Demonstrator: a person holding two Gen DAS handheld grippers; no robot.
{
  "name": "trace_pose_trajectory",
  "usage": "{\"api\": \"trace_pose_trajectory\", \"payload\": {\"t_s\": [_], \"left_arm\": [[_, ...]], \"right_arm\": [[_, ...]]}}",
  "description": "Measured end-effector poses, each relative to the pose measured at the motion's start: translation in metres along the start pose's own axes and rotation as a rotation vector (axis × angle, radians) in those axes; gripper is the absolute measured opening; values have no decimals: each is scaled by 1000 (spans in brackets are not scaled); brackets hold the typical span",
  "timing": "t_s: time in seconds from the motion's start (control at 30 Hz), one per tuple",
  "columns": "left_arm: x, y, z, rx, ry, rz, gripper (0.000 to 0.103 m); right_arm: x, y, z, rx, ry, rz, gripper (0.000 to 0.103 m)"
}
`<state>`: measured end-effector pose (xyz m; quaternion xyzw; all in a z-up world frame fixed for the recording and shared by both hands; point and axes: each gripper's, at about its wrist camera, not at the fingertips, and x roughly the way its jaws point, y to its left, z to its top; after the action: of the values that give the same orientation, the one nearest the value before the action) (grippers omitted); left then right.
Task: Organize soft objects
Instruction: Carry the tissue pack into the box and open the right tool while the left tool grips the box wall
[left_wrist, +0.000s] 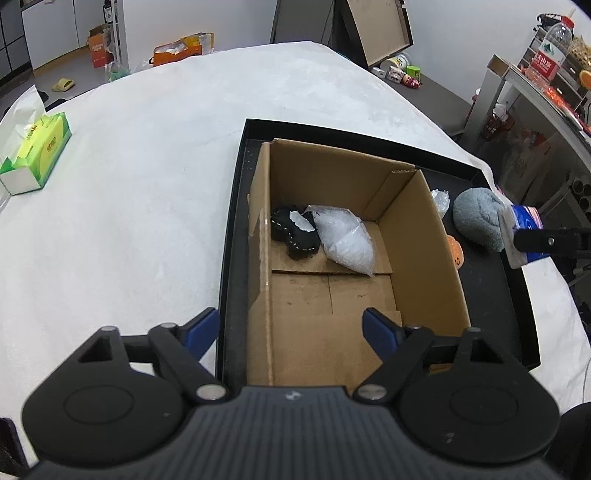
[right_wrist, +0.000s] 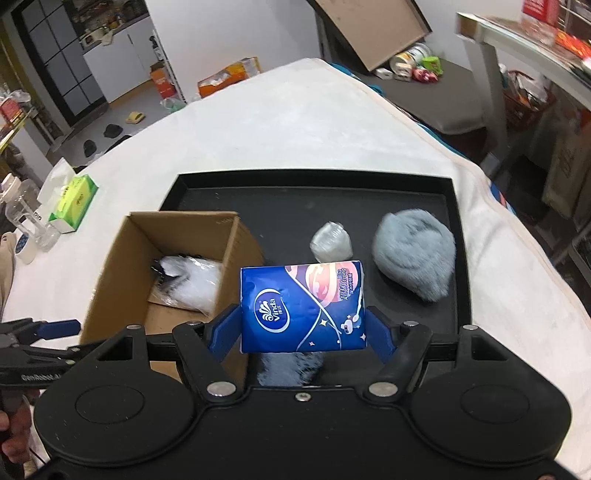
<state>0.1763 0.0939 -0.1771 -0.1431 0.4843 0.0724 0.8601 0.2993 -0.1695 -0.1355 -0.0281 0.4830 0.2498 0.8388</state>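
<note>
Two soft items already sit inside the open brown cardboard box (left_wrist: 354, 236): a black stitched fabric pouch (left_wrist: 293, 232) and a clear plastic bag of white filling (left_wrist: 345, 240), both toward its far-left inside corner. Box stands in the left part of the shallow black tray (right_wrist: 452, 221) on the white-covered surface (left_wrist: 147, 166).

Right gripper (right_wrist: 303, 325) pinches the blue Vinda tissue pack (right_wrist: 301, 306) by its two short sides, jaws pressed on it, pack held above the tray just right of the box wall, not yet over the opening. Left gripper (left_wrist: 290, 328) hangs over the box's near-left edge with jaws spread and nothing between them.

Left on the tray, right of the box: grey fluffy plush ball (right_wrist: 413, 258) near the tray's right edge, small crumpled clear plastic wad (right_wrist: 330, 242) beside it, small orange pumpkin-faced toy (left_wrist: 455, 253) against the box's outer wall. Something grey and blurred shows under the tissue pack; cannot tell what.

Judgement: roughly under halfway, third item in transit, at least three still to go.
</note>
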Motion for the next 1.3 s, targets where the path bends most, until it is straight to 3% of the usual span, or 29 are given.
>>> {"api": "trace_pose_trajectory", "payload": {"t_s": [0.33, 0.6, 1.1, 1.3], "left_arm": [[-2, 18, -8, -52, -3, -29, 40], [-1, 26, -12, -83, -3, -64, 18], [0, 33, -14, -109, -10, -93, 16], [0, 34, -14, -106, -9, -93, 16]], "right_arm": [[-3, 38, 18, -61, -22, 36, 70], [2, 71, 25, -98, -13, 81, 70], [24, 116, 29, -117, 51, 149, 70], [32, 123, 31, -55, 56, 204, 73]]}}
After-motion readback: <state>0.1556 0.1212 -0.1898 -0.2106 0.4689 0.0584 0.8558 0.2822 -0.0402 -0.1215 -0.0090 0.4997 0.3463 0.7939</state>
